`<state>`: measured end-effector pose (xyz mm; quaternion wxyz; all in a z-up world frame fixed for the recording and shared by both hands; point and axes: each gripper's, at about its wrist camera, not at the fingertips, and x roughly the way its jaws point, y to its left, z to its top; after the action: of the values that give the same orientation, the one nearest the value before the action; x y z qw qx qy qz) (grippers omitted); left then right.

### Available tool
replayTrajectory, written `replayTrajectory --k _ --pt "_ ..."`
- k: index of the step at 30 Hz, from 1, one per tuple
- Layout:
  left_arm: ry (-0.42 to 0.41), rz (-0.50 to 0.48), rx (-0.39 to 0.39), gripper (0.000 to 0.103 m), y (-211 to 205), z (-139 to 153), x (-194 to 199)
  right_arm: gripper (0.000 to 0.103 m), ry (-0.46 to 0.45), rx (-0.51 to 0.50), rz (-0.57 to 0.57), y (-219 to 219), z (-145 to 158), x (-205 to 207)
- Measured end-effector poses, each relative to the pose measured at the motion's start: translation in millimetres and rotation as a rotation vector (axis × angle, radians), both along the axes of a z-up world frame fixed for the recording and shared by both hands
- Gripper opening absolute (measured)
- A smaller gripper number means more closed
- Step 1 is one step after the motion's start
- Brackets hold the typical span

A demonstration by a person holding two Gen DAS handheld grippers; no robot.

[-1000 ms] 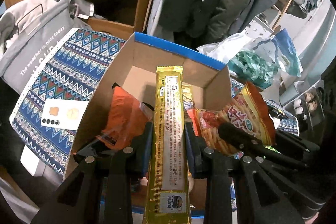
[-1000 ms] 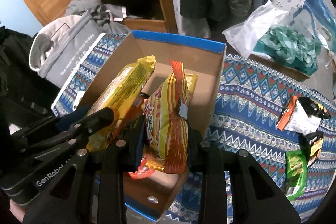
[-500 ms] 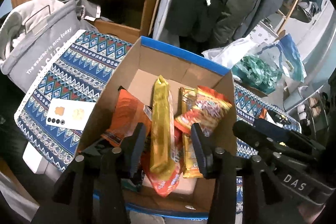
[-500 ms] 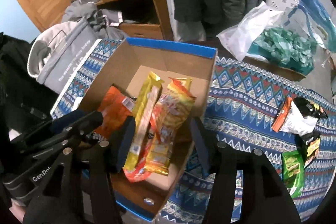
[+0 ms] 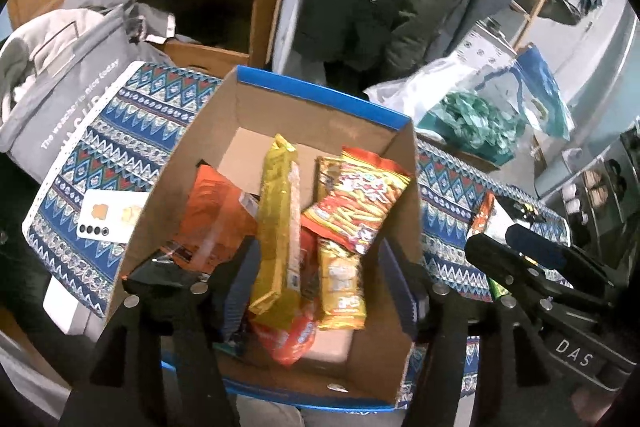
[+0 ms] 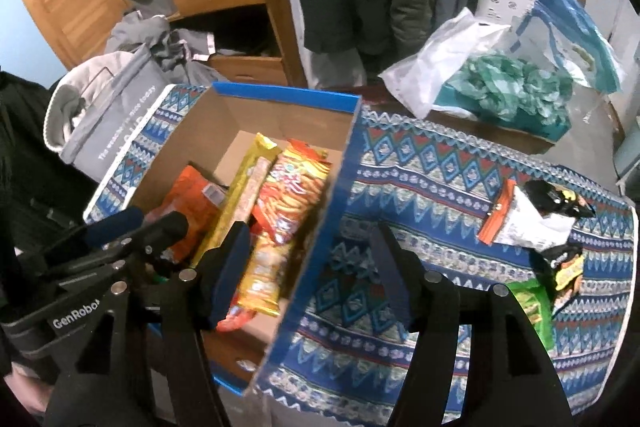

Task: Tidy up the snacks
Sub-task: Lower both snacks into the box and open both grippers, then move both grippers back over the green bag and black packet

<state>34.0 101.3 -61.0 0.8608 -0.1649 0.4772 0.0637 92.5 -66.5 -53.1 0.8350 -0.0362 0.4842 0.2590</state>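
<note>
Both snack packets, clamped a second ago, now lie loose in the cardboard box (image 5: 280, 115). Left gripper (image 5: 320, 279) and right gripper (image 6: 308, 263) are opening, jaws apart, gripping nothing.

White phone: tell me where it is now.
In the left wrist view, the white phone lies on the patterned cloth, just left of the cardboard box.

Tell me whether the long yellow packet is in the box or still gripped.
In the box. The long yellow packet lies among snacks inside the cardboard box; the opening left gripper no longer presses it.
</note>
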Motion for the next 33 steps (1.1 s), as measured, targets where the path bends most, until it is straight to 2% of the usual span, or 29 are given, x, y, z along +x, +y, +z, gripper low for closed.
replayTrajectory --k 6,13,23,26,33 --pt "0.004 -0.062 0.014 0.068 -28 4 2 0.068 -0.002 -0.011 -0.024 -25 -2 -3" --pt "0.020 -0.116 0.028 0.068 -58 5 7 0.069 0.000 -0.015 -0.066 -62 -6 -4" --pt "0.063 -0.187 0.043 0.069 -99 -2 13 0.077 -0.028 -0.024 -0.104 -105 -4 -12" --pt "0.081 -0.207 0.046 0.074 -114 -5 14 0.078 -0.029 -0.020 -0.119 -120 -6 -13" --pt "0.109 -0.273 0.080 0.080 -153 -13 17 0.080 0.010 -0.014 -0.167 -158 -18 -9"
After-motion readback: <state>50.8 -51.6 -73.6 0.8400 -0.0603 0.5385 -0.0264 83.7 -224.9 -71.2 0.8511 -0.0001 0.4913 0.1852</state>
